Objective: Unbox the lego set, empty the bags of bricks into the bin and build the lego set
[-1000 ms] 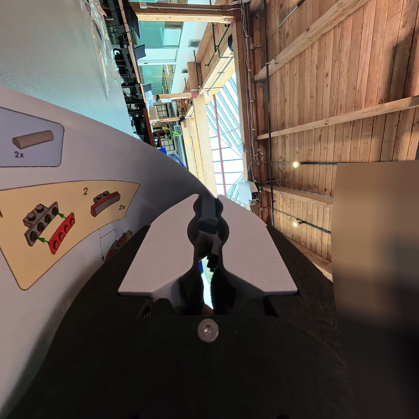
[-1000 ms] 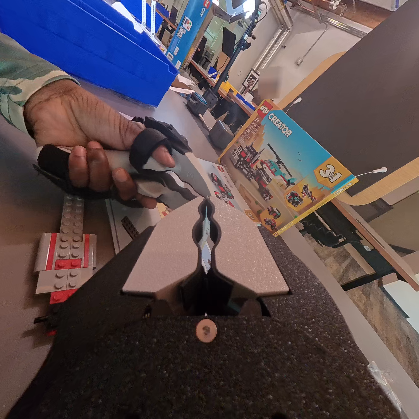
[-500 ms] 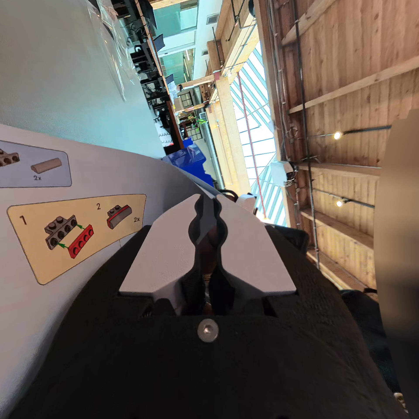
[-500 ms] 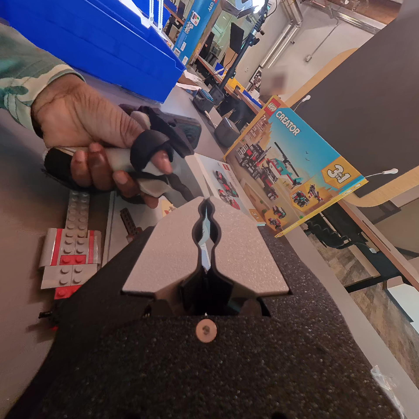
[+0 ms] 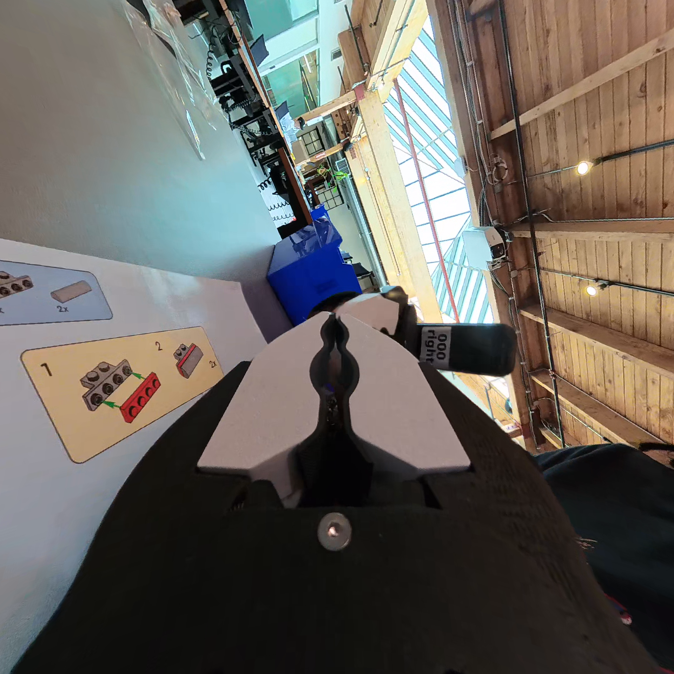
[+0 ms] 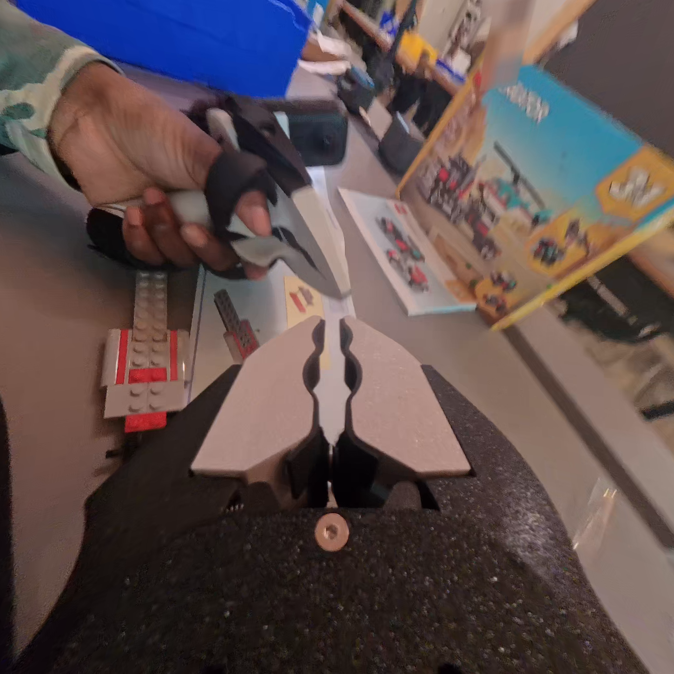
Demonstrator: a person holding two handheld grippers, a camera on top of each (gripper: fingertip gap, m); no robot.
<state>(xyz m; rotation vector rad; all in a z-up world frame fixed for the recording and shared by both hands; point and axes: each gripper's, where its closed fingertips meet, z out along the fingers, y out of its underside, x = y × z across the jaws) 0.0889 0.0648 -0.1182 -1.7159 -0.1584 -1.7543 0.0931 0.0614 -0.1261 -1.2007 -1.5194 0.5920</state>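
The open instruction booklet (image 6: 255,306) lies on the grey table; its page (image 5: 109,383) with step drawings fills the left of the left wrist view. My left gripper (image 5: 333,318) is shut. In the right wrist view it (image 6: 341,291) is held by a hand and its tips touch the booklet page; I cannot tell if it pinches the page. My right gripper (image 6: 331,322) is open a little, just in front of the page, with nothing between its fingers. It also shows in the left wrist view (image 5: 368,310). A partly built grey and red plate assembly (image 6: 146,368) lies left of the booklet.
The lego box (image 6: 547,189) stands at the right with a second booklet (image 6: 401,251) flat before it. A blue bin (image 6: 182,36) is at the back left, also in the left wrist view (image 5: 313,277). A black camera (image 6: 317,135) sits behind the hand. Clear plastic bag (image 6: 598,510) near the table edge.
My right gripper has opened slightly and let go of the page it pinched. My left gripper has swung forward and down so its tips meet the page near the right gripper.
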